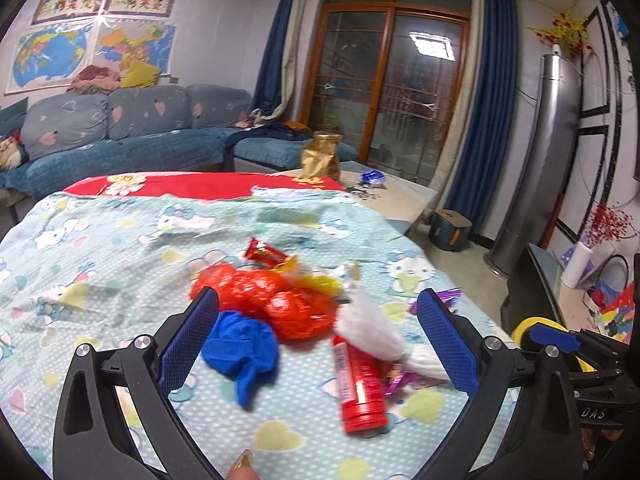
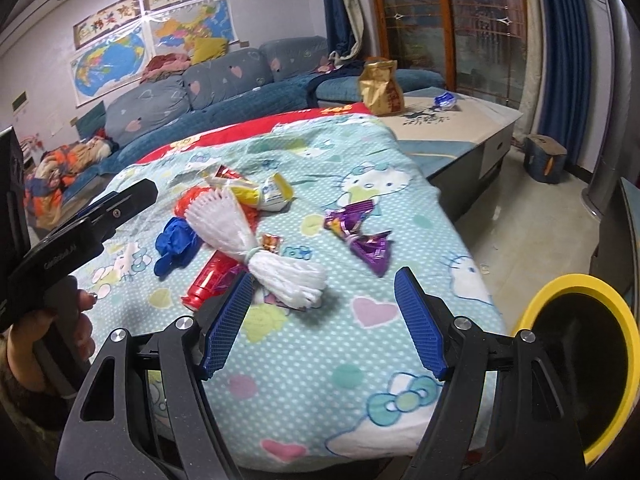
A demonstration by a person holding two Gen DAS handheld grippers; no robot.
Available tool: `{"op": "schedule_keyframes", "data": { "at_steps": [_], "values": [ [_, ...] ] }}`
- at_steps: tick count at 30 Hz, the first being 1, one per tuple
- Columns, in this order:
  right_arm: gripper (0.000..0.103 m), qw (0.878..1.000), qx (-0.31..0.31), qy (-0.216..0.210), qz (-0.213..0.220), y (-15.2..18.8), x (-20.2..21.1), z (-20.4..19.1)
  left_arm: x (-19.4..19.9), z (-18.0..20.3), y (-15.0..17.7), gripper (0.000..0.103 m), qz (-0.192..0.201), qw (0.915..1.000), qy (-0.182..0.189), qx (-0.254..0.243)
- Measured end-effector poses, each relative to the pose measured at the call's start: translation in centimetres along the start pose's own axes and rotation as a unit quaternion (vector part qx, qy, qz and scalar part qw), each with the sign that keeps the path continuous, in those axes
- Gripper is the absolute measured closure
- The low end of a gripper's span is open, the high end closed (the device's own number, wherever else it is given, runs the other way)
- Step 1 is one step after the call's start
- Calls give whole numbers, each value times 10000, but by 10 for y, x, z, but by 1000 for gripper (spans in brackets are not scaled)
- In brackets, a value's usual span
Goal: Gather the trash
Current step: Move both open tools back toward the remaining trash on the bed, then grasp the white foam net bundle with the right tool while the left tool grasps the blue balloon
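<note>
My left tongs [image 1: 316, 344] released, jaws wide, hovering over the trash pile on the cartoon-print blanket [image 2: 360, 240]: blue wad [image 1: 240, 352], red mesh bag [image 1: 272, 300], red tube [image 1: 358, 388], white foam net [image 2: 256, 240]. Purple wrapper [image 2: 360, 236] lies apart, right of the pile. My right tongs [image 2: 324, 320] released, empty. Yellow-rimmed bin [image 2: 576, 364] far right.

Blue sofa [image 1: 132, 136] below 2 wall maps [image 1: 92, 56]; blue curtains [image 1: 476, 92] flank window.
</note>
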State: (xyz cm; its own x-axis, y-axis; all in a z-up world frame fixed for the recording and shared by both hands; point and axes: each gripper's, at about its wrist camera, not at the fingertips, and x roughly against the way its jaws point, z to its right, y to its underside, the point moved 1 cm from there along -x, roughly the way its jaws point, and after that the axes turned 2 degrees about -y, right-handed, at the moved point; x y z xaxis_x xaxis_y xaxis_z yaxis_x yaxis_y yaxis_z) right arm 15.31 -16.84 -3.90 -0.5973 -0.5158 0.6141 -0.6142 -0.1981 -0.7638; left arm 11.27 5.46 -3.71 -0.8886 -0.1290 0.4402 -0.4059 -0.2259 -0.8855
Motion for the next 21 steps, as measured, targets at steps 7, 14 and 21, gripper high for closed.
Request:
{"op": "schedule_keyframes", "data": {
  "at_steps": [7,14,21],
  "values": [
    [41,9998,-82,-108,-120,-4,-24,-3,-11,-32,5,7,-198,9990,-274,278],
    [46,9987,-352,-267,-270,-8,-47,5,-34,-58,19,7,-648,9950,-319,686],
    [67,9964,-471,-509,-484,-1,-64,7,-52,-70,28,8,-1024,9889,-192,1058]
  ]
}}
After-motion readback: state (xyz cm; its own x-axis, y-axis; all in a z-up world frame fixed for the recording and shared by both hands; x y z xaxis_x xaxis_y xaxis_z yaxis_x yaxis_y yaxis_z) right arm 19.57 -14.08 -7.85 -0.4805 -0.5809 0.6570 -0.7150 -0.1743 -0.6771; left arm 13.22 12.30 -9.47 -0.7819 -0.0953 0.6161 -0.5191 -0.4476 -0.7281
